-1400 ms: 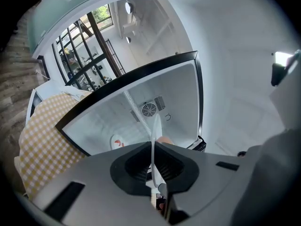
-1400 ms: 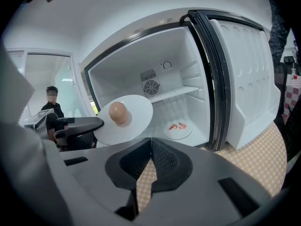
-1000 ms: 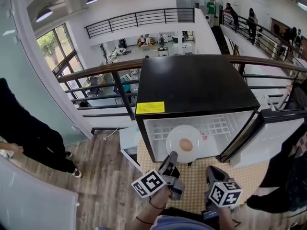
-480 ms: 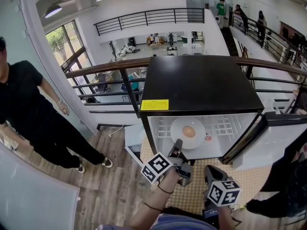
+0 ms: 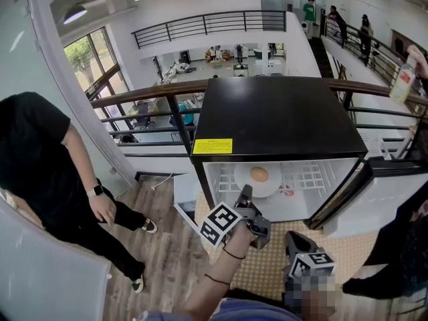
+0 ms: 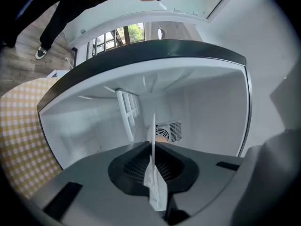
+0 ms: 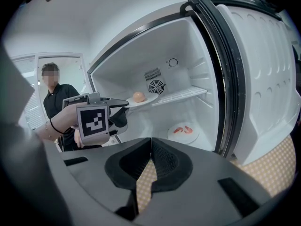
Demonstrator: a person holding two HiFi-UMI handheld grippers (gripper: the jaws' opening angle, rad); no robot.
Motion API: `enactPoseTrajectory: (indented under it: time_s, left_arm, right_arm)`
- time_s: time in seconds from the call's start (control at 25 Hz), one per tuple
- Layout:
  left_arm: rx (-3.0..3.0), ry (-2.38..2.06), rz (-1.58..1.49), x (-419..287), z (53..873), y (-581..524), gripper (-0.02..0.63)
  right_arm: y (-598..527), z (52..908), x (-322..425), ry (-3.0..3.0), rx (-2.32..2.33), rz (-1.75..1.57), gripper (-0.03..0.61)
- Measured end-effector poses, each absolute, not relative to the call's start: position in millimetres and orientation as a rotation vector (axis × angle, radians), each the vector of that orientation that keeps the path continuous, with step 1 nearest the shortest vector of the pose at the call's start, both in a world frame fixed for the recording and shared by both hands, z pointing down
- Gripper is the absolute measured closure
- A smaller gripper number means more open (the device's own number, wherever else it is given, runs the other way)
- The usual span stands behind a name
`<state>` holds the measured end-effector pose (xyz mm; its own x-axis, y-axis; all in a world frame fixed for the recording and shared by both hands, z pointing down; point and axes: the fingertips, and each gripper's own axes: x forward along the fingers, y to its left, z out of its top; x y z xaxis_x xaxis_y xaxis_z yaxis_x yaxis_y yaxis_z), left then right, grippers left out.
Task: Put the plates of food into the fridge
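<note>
Two plates are inside the open fridge (image 5: pixel 274 119). The left gripper (image 5: pixel 245 192) has its fingers clamped tight on the near rim of the white plate (image 5: pixel 273 184), which carries a round brown piece of food (image 5: pixel 259 173). This plate is held flat in the fridge's upper part, level with the wire shelf (image 7: pixel 181 94); whether it rests on the shelf I cannot tell. A second plate (image 7: pixel 183 138), with red bits of food, lies on the fridge's floor. The right gripper (image 7: pixel 151 147) has its fingers closed together on nothing, low in front of the fridge, over the checked mat (image 5: pixel 267 263) at the fridge's foot. The fridge's door (image 7: pixel 263 79) stands wide open.
</note>
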<state>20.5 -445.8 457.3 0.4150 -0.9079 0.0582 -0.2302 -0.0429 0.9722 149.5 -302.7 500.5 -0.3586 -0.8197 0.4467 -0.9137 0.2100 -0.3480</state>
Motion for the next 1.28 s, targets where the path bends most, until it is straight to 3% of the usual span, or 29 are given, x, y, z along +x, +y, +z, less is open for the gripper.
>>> enactPoseTrajectory:
  time_s: [0.72,0.8,1.0,1.28]
  left_arm:
    - [1.504,-1.079,-0.793,21,445,-470,0.563]
    - [1.506,-1.064,-0.829,19,438,-471,0.509]
    - [1.455,-0.978,-0.838,20,427,-475,0.301]
    - [1.403,-0.955,-0.807,9,427,-465,0.25]
  right_arm:
    - [-313,505,158,-2.294,1.688,0.877,0.561]
    - [-313,505,157,-2.295,1.684,0.879,0.561]
    - [-315,507,158,-2.294,1.683,0.876,0.561]
    - [-314,507,157,-2.286,1.685,0.87,0.561]
